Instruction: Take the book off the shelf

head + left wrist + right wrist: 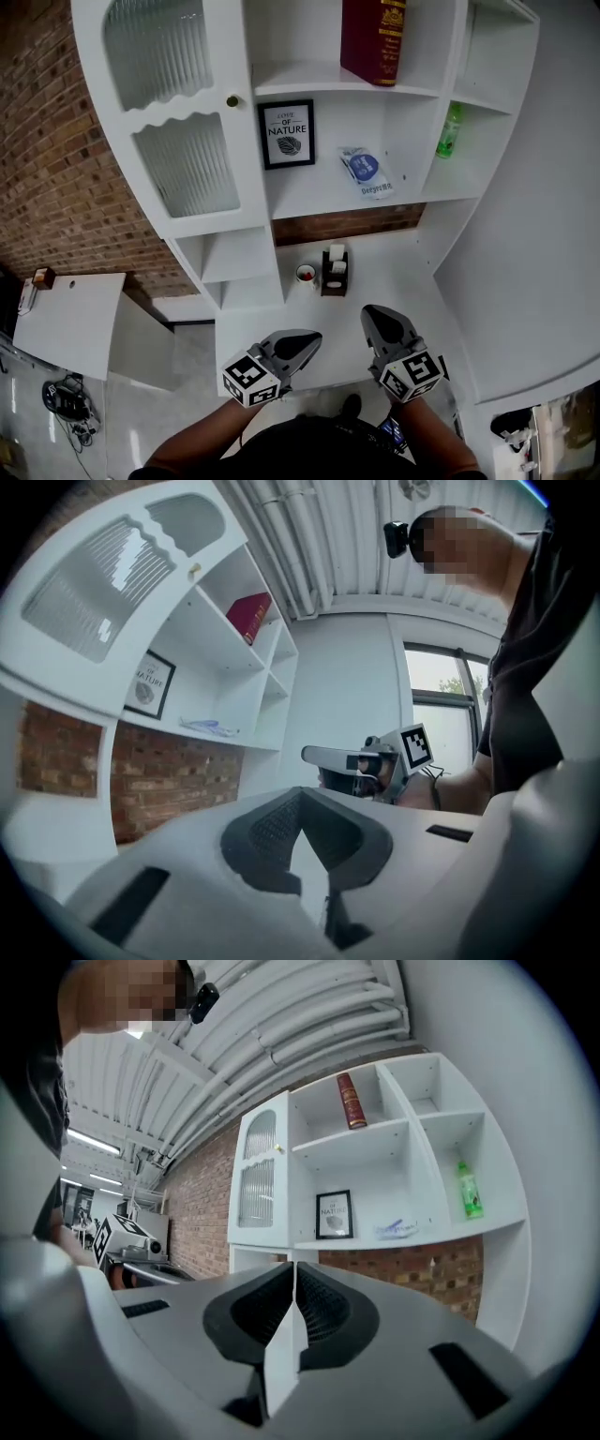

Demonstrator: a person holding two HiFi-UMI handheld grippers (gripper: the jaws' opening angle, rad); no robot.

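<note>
A dark red book (373, 37) with gold lettering is standing out against a white shelf (347, 80). A brick wall (47, 178) is showing red-brown. A bottle (450, 131) is showing green. The left gripper (302, 343) and right gripper (382, 323) are showing grey, with black-and-white marker squares.

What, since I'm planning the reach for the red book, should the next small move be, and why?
Probably raise the right gripper toward the red book, opening its jaws on the way. The book stands upright on the upper shelf, well above both grippers, and the right gripper's jaws are together with nothing between them. It also sits more nearly under the book than the left gripper.
</note>
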